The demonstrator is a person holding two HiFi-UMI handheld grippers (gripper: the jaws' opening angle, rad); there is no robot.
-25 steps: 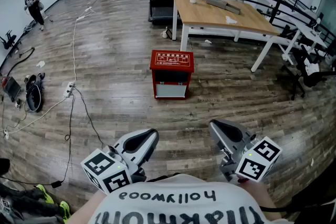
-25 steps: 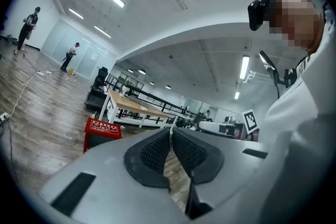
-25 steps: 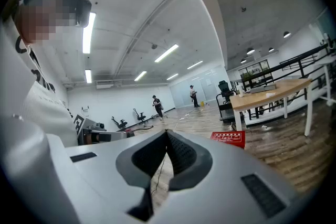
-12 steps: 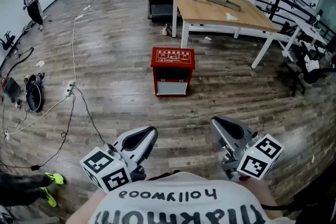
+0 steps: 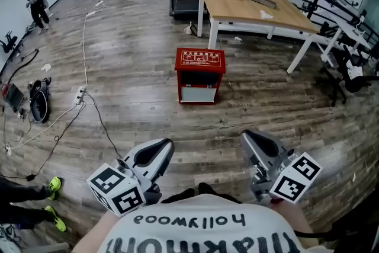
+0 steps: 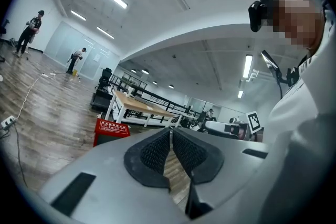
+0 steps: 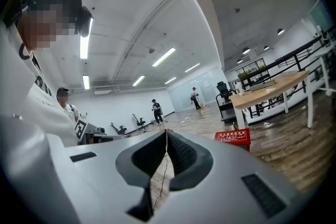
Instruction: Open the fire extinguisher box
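Straight ahead on the floor, the fire extinguisher box stands well apart from left gripper and right gripper, neither clearly nearer; all fingers closed, empty.

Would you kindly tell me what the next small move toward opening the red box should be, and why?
Probably a step forward toward the fire extinguisher box. It stands on the wooden floor well ahead, seemingly beyond reach, while the left gripper and right gripper are held close to the body, jaws shut on nothing.
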